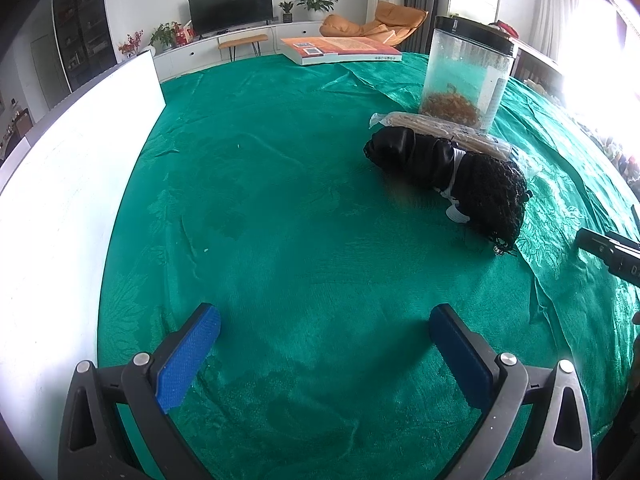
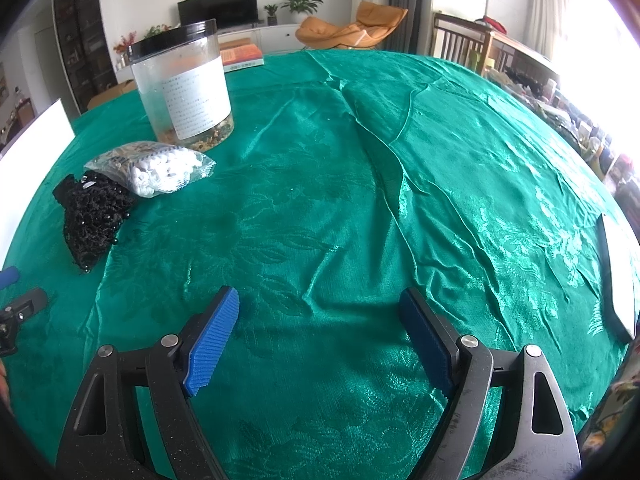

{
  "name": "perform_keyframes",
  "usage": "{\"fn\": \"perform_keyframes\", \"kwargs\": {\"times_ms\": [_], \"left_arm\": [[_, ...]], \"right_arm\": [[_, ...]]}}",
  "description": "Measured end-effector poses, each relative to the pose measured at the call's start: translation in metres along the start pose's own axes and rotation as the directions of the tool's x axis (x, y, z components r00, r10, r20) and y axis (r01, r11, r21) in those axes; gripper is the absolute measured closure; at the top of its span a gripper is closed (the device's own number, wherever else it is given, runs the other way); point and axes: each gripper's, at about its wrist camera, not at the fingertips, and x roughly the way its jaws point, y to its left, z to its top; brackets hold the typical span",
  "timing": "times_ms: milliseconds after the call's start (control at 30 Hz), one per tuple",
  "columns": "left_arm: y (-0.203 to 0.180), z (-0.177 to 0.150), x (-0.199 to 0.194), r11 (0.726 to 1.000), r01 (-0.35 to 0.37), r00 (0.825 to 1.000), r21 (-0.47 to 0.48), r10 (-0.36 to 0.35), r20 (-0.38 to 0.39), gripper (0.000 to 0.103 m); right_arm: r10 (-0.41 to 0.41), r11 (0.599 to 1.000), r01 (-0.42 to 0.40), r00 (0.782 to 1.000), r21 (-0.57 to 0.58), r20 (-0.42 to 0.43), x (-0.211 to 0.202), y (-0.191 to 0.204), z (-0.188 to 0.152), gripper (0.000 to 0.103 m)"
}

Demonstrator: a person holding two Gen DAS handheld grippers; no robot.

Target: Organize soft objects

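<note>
A black soft bundle (image 1: pixel 444 168), part shiny cloth and part beaded lace, lies on the green tablecloth (image 1: pixel 280 208) at the right; in the right wrist view the black bundle (image 2: pixel 94 220) shows at the far left. Touching its far side is a clear plastic packet (image 1: pixel 444 130) of pale pieces, seen as a packet (image 2: pixel 156 172) of white bits from the right. My left gripper (image 1: pixel 324 320) hovers open over bare cloth, well short of the bundle. My right gripper (image 2: pixel 319 300) is also open over bare cloth, to the right of the bundle. Both hold nothing.
A tall clear jar (image 1: pixel 466 76) with a black lid stands behind the packet. A book (image 1: pixel 340 50) lies at the far edge. A white board (image 1: pixel 72 184) lines the left side; a white sheet (image 2: pixel 620 276) lies at the right edge. The cloth has raised folds (image 2: pixel 384 140).
</note>
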Motion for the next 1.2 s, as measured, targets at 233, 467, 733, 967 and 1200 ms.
{"fn": "perform_keyframes", "kwargs": {"times_ms": [233,467,733,967,1200], "left_arm": [[0.000,0.000,0.000,1.000,0.001,1.000,-0.001,-0.001,0.000,0.000],[0.000,0.001,0.001,1.000,0.001,1.000,-0.001,-0.001,0.001,0.000],[-0.001,0.001,0.001,1.000,0.000,1.000,-0.004,0.000,0.001,0.000],[-0.001,0.001,0.001,1.000,0.000,1.000,-0.004,0.000,0.001,0.000],[-0.001,0.001,0.001,1.000,-0.001,1.000,-0.003,0.001,0.001,0.000]], "right_arm": [[0.077,0.994,-0.079,0.997,-0.077,-0.023,0.026,0.076,0.034,0.017],[0.380,0.905,-0.370,0.925,-0.211,0.006,-0.004,0.095,0.027,0.021],[0.319,0.819,-0.318,0.944,-0.478,-0.082,0.011,0.112,0.076,0.019],[0.221,0.802,-0.256,0.967,-0.540,-0.129,0.055,0.133,0.079,0.047],[0.227,0.896,-0.290,0.950,-0.336,-0.215,-0.006,0.057,0.013,0.060]]}}
